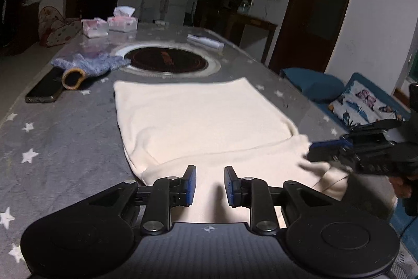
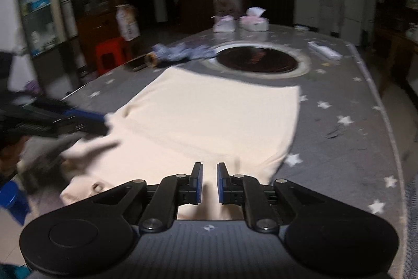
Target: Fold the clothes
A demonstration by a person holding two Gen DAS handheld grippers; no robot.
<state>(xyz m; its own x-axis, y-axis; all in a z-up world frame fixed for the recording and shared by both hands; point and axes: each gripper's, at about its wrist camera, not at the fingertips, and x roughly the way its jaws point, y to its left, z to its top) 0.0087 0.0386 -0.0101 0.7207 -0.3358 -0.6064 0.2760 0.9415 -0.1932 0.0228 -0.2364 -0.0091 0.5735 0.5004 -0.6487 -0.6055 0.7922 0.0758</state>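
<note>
My left gripper (image 1: 209, 183) and right gripper (image 2: 209, 181), both parted and holding nothing, hover over one cream garment (image 1: 198, 119) lying just before the table's single round hob (image 1: 167, 60); two tissue boxes (image 1: 122, 23) sit beyond.

A grey tablecloth with white stars (image 1: 60, 122) covers a long table. A round dark cooktop (image 1: 167, 59) is set into its middle. Left of it lie a blue knitted garment (image 1: 91, 64) and a black phone (image 1: 44, 89). Two tissue boxes (image 1: 122, 22) stand at the far end, a red stool (image 2: 111, 54) beside the table.
</note>
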